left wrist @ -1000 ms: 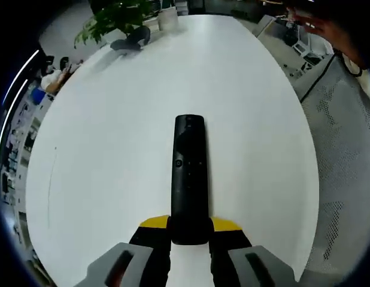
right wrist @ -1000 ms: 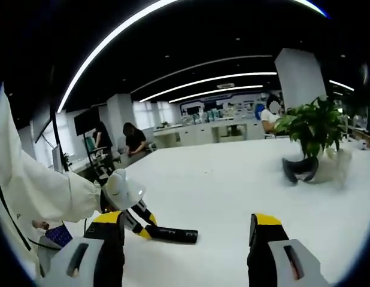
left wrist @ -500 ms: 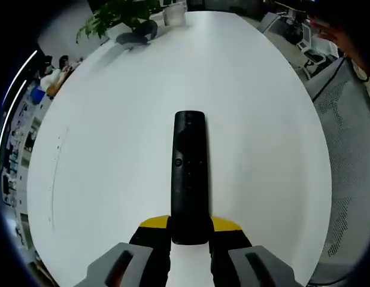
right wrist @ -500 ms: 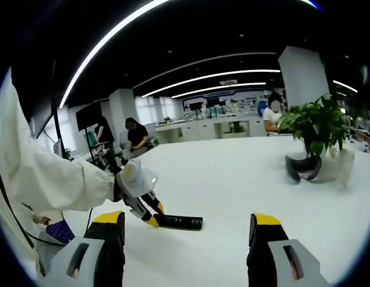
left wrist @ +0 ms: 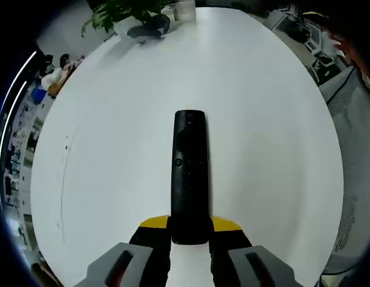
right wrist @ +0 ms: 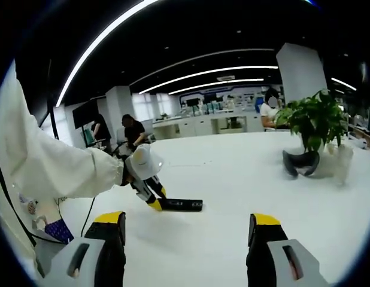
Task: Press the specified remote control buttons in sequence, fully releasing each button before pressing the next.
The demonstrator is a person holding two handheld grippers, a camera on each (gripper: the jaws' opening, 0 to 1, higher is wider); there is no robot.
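A long black remote control [left wrist: 189, 176] points away from me in the left gripper view, its near end clamped between the yellow-tipped jaws of my left gripper [left wrist: 190, 229]. It hangs above the white table [left wrist: 113, 149]. In the right gripper view the same remote control [right wrist: 182, 205] shows small at centre left, held by the left gripper [right wrist: 154, 203] at the end of a white sleeve [right wrist: 47, 170]. My right gripper [right wrist: 188, 233] stands open, with nothing between its widely spaced jaws, well back from the remote.
A potted green plant [right wrist: 314, 122] and a dark curved object [right wrist: 302, 162] stand at the far end of the table, beside a white cup [left wrist: 184, 10]. Seated people and desks [right wrist: 191, 127] fill the office behind. A mesh chair [left wrist: 358, 179] is at the table's right edge.
The left gripper has lifted the remote, so the table looks smaller and farther. In the right gripper view the held remote sits higher and slightly right.
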